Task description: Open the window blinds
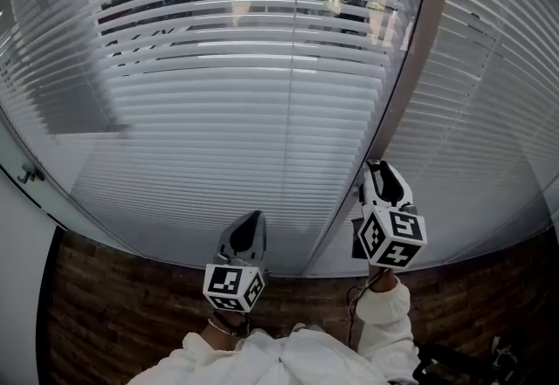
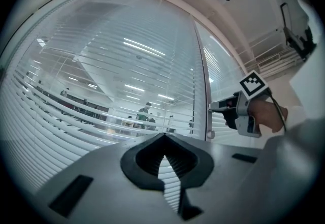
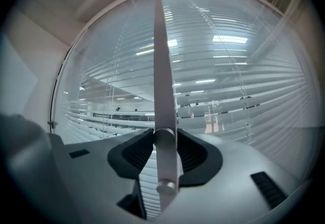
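Right gripper point(image 3: 165, 141) clamped on the blinds' tilt wand point(image 3: 161, 65), pads pressing near its lower end; wand roughly upright. Left gripper point(image 2: 163, 139) sits left of the wand, jaws together, nothing between them; blinds point(image 1: 244, 113) hang lowered just behind the wand, some slats tilted enough to show people beyond.

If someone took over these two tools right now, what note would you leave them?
Left gripper: shut, empty, held short of the blinds.
Right gripper: shut on the wand.
Done: slats partly tilted; the room beyond shows through some of them.
Left: probably twist the wand until the slats lie flat.
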Available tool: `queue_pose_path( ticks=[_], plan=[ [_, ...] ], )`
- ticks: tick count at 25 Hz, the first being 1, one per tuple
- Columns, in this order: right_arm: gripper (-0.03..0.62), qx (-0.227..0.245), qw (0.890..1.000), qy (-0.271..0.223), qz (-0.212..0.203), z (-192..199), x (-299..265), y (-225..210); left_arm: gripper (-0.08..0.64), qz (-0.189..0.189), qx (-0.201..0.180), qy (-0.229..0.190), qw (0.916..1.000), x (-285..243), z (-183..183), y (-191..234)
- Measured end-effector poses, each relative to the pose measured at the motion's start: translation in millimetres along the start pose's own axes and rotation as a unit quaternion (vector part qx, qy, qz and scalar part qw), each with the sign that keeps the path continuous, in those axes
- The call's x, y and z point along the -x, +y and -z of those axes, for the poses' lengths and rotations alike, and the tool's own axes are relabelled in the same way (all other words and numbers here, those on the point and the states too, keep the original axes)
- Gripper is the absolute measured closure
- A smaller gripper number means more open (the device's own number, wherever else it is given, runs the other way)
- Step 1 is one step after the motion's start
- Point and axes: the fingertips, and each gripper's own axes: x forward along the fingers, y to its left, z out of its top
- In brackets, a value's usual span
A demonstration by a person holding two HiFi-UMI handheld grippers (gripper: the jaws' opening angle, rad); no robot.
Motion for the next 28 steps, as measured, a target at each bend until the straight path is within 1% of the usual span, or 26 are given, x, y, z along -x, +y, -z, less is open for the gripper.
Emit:
queue_pose_path(
  ticks=[1,2,3,4,5,6,7,8,9,10,11,12,13,15,17,22,28],
  plan=[
    [0.455,0.030,0.999,-0.012,0.018,-1,5,0,0.563,-0.001,-0.001,-0.004,1.0000,1,-3,-1],
    [0.446,0.072,0.996,-0.033,0.042,-5,13,1,0.563,-0.002,-0.002,-0.009,1.0000,3,-7,-1],
    [0.445,0.115,0.989,-0.065,0.061,-14,26,7,0.563,-0.004,-0.004,-0.015,0.9999,6,-12,-2],
    [0.445,0.149,0.981,-0.108,0.066,-25,40,20,0.563,-0.006,-0.004,-0.022,0.9997,9,-19,-2],
    [0.445,0.165,0.974,-0.148,0.052,-36,54,38,0.563,-0.008,-0.003,-0.031,0.9995,11,-27,-2],
    [0.445,0.165,0.971,-0.172,0.024,-38,65,58,0.563,-0.009,0.000,-0.039,0.9992,13,-34,-2],
    [0.448,0.152,0.973,-0.171,-0.010,-28,73,75,0.563,-0.008,0.003,-0.046,0.9989,15,-39,-2],
    [0.453,0.127,0.979,-0.152,-0.042,-8,76,87,0.563,-0.004,0.006,-0.049,0.9988,17,-39,-4],
    [0.477,0.088,0.986,-0.124,-0.068,19,76,96,0.563,0.003,0.007,-0.047,0.9989,18,-34,-7],
    [0.530,0.041,0.991,-0.094,-0.086,48,74,102,0.563,0.010,0.006,-0.038,0.9992,19,-25,-11],
    [0.575,-0.005,0.993,-0.061,-0.097,76,72,106,0.563,0.016,0.005,-0.023,0.9996,21,-13,-16],
    [0.577,-0.039,0.993,-0.031,-0.104,100,71,110,0.563,0.021,0.005,-0.006,0.9998,23,-1,-21],
    [0.580,-0.055,0.993,-0.007,-0.107,115,71,113,0.563,0.024,0.006,0.010,0.9996,26,8,-26],
    [0.580,-0.049,0.992,0.008,-0.112,119,74,119,0.563,0.025,0.012,0.029,0.9992,31,16,-34],
    [0.580,-0.035,0.993,0.002,-0.117,111,75,123,0.563,0.024,0.018,0.035,0.9989,33,17,-37],
    [0.580,-0.032,0.992,-0.009,-0.121,109,72,123,0.563,0.021,0.007,0.027,0.9994,33,16,-37],
    [0.581,-0.029,0.992,-0.005,-0.124,102,74,124,0.563,0.016,0.011,0.023,0.9996,35,9,-38]
  ],
)
